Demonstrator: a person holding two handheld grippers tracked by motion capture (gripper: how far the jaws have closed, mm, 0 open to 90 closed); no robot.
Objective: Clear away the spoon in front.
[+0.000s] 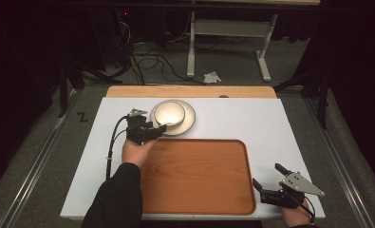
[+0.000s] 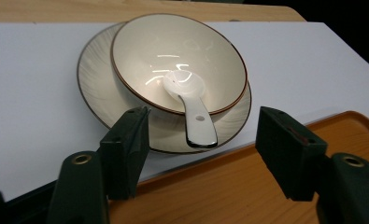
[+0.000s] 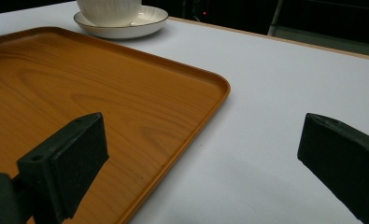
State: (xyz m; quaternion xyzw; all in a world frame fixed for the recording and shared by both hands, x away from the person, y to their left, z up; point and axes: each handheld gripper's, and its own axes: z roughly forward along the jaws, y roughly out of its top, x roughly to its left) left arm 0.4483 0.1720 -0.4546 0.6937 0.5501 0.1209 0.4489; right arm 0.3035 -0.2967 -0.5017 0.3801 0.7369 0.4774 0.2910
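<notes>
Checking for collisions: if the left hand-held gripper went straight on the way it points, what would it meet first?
Probably the spoon, whose handle sticks out over the bowl rim toward the open left hand-held gripper; depth is unclear.

A black "Z"-shaped mark (image 1: 82,117) stands on the grey floor; no other lettering is readable.

Right gripper (image 3: 205,163) with its two black jaws standing wide apart, nothing between them. The left jaw hangs over the wooden tray (image 3: 102,88), the right over the white table surface (image 3: 275,79). Beyond the tray's far edge, a bowl (image 3: 108,9) sits in a saucer (image 3: 140,21).
</notes>
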